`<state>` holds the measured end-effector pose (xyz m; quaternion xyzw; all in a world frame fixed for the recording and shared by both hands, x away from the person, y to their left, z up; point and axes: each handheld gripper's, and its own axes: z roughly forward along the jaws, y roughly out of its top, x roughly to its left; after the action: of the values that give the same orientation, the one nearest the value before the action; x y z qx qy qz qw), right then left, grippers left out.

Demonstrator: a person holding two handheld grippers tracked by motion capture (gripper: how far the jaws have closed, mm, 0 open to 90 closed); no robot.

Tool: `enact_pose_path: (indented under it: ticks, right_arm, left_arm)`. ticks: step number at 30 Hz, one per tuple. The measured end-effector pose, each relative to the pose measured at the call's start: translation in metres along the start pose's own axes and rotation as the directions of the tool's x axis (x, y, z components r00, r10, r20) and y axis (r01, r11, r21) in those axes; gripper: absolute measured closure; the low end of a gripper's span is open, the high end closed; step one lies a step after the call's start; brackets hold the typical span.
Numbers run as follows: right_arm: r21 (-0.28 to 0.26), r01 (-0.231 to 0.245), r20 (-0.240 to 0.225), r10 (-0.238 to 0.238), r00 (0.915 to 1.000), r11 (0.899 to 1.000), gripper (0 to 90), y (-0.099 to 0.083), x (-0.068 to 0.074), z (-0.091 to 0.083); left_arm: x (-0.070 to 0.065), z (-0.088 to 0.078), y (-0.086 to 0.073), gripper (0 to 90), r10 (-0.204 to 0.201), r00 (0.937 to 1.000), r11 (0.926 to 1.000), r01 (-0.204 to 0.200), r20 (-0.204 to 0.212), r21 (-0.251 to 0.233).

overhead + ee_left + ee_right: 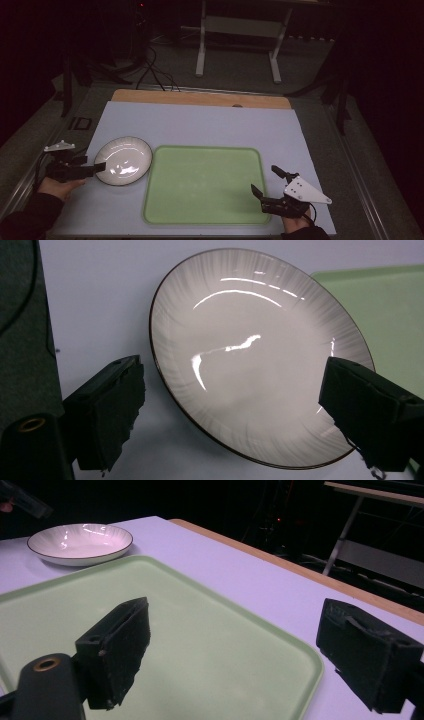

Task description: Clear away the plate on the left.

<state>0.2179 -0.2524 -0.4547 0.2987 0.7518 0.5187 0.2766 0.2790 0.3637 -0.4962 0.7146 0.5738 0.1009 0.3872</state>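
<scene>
Left side, high view: the person's left hand (56, 187) comes in from the bottom-left corner, dark sleeve behind it, and holds the left gripper (97, 167) roughly level, pointing right toward the plate (123, 160). The grey three-cornered plate sits on top of this gripper at its outer end. In the left gripper view the jaws are spread wide: one jaw is over the bare table surface just outside the plate's rim, the other is over the plate's near edge on the tray side. Whether either jaw touches the plate cannot be told. Nothing is pinched between them.

Plate: round, shallow, white with fine radial ribbing toward the rim and a thin dark edge line. Glossy; curved light streaks reflect across the well (260, 355). It lies flat on the pale table (200, 120), at the left, just beside the left edge of the green tray (202, 184). Contact between the two cannot be confirmed.

Tray: rectangular, pale green, rounded corners, low raised lip, in the centre of the table.

Right side: the right hand (295, 222) enters from the bottom edge and holds the right gripper (266, 181) angled up and to the left, at the tray's right edge. In the right gripper view its jaws stand spread apart, one over the tray, one over the table beyond the tray's lip (305, 650), gripping nothing.
</scene>
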Motion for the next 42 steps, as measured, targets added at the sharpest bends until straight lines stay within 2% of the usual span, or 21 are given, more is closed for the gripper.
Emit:
enact_pose_path:
  ticks: [1,2,5,7,10,13,15,18,19,20,21,22,23,27,30,31,32,33,38,39,42]
  right_arm:
    - [0.000,0.000,0.000,0.000,1.0000,1.000,13.8,0.000,0.000,0.000]
    - [0.000,-0.001,0.000,0.001,1.0000,1.000,13.8,0.000,0.000,0.000]
    - [-0.001,0.001,-0.002,-0.001,1.0000,1.000,13.8,0.000,0.000,0.000]
    - [0.000,0.003,-0.004,-0.003,1.0000,1.000,13.9,0.000,0.000,0.001]
    - [-0.001,0.005,-0.004,-0.005,1.0000,1.000,13.9,0.000,0.000,0.001]
    - [-0.001,0.003,-0.003,-0.003,1.0000,1.000,13.9,0.000,0.000,0.001]
    - [0.001,0.001,-0.004,-0.001,1.0000,1.000,13.9,0.000,0.000,0.001]
    - [0.001,0.002,-0.004,-0.002,1.0000,1.000,13.9,0.000,0.000,0.001]
    - [0.001,0.002,-0.004,-0.002,1.0000,1.000,13.9,0.000,0.000,0.001]
    - [0.000,0.002,-0.004,-0.002,1.0000,1.000,14.0,0.000,0.000,0.001]
    - [0.001,0.000,-0.004,0.000,1.0000,1.000,14.0,0.000,0.000,0.001]
    - [0.000,-0.001,-0.004,0.001,1.0000,1.000,14.0,0.000,-0.001,0.001]
    - [0.001,-0.003,-0.004,0.003,1.0000,1.000,14.0,0.000,-0.001,0.001]
    - [0.000,-0.011,-0.007,0.011,0.9999,1.000,14.0,0.000,-0.001,0.001]
    - [-0.001,-0.014,-0.005,0.014,0.9999,1.000,14.0,0.000,-0.002,0.001]
    - [-0.001,-0.014,-0.004,0.014,0.9999,1.000,14.0,0.000,-0.002,0.001]
    - [-0.001,-0.011,-0.004,0.011,0.9999,1.000,14.0,0.000,-0.001,0.001]
    - [0.001,-0.013,-0.004,0.013,0.9999,1.000,14.0,0.000,-0.001,0.001]
    - [0.001,-0.014,-0.004,0.014,0.9999,1.000,14.1,0.000,-0.001,0.001]
    - [0.001,-0.014,-0.004,0.014,0.9999,1.000,14.0,-0.001,-0.002,0.001]
    - [0.001,-0.015,-0.004,0.015,0.9999,1.000,14.1,-0.001,-0.002,0.001]
  left_arm:
    - [0.000,0.000,0.000,11.6,0.000,1.0000,1.0000,0.000,0.000,0.000]
    - [0.003,0.002,0.001,14.1,-0.034,0.9994,0.9992,0.034,-0.002,0.023]
    - [0.006,0.006,0.001,15.5,-0.074,0.9971,0.9949,0.075,-0.017,0.067]
    - [0.008,0.007,0.000,16.0,-0.099,0.9950,0.9918,0.100,-0.016,0.080]
    - [0.011,0.009,-0.001,22.8,-0.121,0.9925,0.9880,0.122,-0.013,0.095]
    - [0.014,0.011,0.000,30.2,-0.154,0.9879,0.9827,0.155,-0.014,0.101]
    - [0.017,0.012,0.000,36.2,-0.191,0.9813,0.9762,0.192,-0.027,0.100]
    - [0.019,0.013,0.000,43.3,-0.196,0.9802,0.9752,0.198,-0.027,0.099]
    - [0.019,0.014,0.001,43.3,-0.204,0.9787,0.9729,0.205,-0.026,0.107]
    - [0.021,0.014,0.001,48.8,-0.207,0.9783,0.9717,0.207,-0.014,0.114]
    - [0.021,0.015,0.001,50.3,-0.211,0.9771,0.9695,0.213,-0.025,0.122]
    - [0.023,0.016,0.001,53.5,-0.220,0.9753,0.9673,0.220,-0.012,0.126]
    - [0.023,0.016,0.001,55.5,-0.220,0.9754,0.9677,0.220,-0.018,0.123]
    - [0.026,0.017,0.001,58.0,-0.231,0.9729,0.9675,0.228,0.013,0.109]
    - [0.027,0.019,0.001,60.9,-0.242,0.9702,0.9633,0.241,0.000,0.119]
    - [0.029,0.021,0.001,63.2,-0.262,0.9651,0.9570,0.260,-0.004,0.128]
    - [0.029,0.021,0.001,63.4,-0.262,0.9651,0.9570,0.260,-0.004,0.128]
    - [0.030,0.022,0.001,65.0,-0.278,0.9605,0.9522,0.274,0.011,0.135]
    - [0.031,0.025,0.001,71.1,-0.290,0.9572,0.9470,0.287,-0.003,0.144]
    - [0.032,0.026,0.001,71.3,-0.313,0.9497,0.9402,0.310,0.003,0.142]
    - [0.034,0.027,0.001,73.6,-0.324,0.9460,0.9360,0.319,0.010,0.149]
